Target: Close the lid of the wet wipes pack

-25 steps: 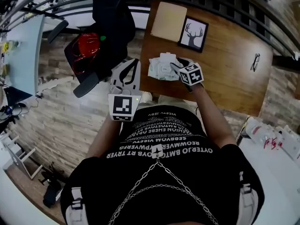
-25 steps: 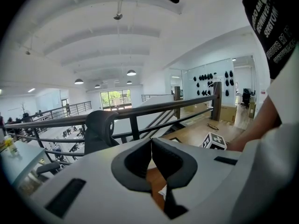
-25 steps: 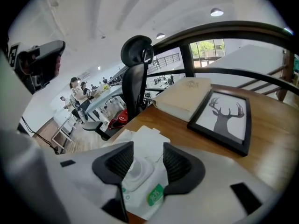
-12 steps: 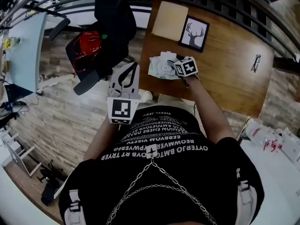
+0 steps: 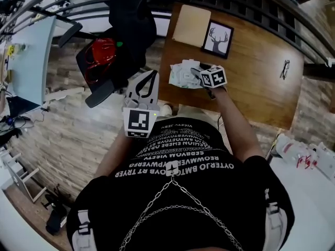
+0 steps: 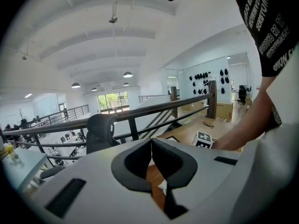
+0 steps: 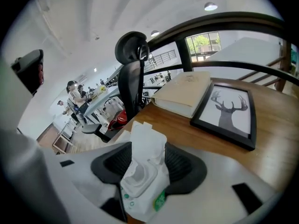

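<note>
The white wet wipes pack [image 5: 183,73] lies near the left edge of the wooden table [image 5: 251,88]. In the right gripper view the pack [image 7: 142,181] has its flip lid [image 7: 147,141] standing up, open. My right gripper [image 5: 196,73] reaches down over it. Its jaws [image 7: 148,149] have just been closing a little and still stand wide, with the pack between them and the pads not clearly pressing. My left gripper [image 5: 153,73] hangs off the table's left side over the floor, its fingertips [image 6: 151,141] meeting and nothing in them.
A beige book [image 5: 191,25] and a framed deer picture [image 5: 218,38] lie behind the pack. Glasses [image 5: 286,69] rest at the table's right. An office chair [image 5: 104,56] with something red on it stands left of the table, and a dark railing [image 7: 224,24] runs behind.
The right gripper's cube edged toward the pack and drifted back a little. The left gripper has shifted slightly beside the table. The pack has not moved.
</note>
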Tool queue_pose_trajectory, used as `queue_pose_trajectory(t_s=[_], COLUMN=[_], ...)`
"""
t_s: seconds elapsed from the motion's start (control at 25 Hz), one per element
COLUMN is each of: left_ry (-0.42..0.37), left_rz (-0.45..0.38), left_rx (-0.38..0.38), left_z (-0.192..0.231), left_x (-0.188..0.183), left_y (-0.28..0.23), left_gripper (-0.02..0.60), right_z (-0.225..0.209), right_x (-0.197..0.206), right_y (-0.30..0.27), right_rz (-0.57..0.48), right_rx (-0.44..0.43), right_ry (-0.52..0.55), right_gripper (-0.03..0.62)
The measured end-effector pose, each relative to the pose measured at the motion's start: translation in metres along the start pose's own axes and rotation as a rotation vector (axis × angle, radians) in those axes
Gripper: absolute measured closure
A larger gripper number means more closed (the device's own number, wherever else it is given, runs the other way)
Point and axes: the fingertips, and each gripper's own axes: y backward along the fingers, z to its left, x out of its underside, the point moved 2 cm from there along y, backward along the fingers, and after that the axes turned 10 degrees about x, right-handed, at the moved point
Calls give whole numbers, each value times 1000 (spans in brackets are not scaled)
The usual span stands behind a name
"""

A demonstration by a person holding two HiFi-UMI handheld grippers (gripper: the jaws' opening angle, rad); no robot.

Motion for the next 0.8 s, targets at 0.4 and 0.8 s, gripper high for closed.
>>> queue_pose_trajectory(t_s=[0.4,0.8], left_ry=[-17,-18], left_rz=[-29,-59], left_rx=[40,53], left_z=[-2,3], left_x=[4,10], left_y=[15,38], left_gripper=[554,554], right_z=[14,30], right_x=[18,37], right_y=[15,31], right_rz=[-14,-5], right_rx=[28,80], right_ry=[-19,-2], right_gripper=[365,364])
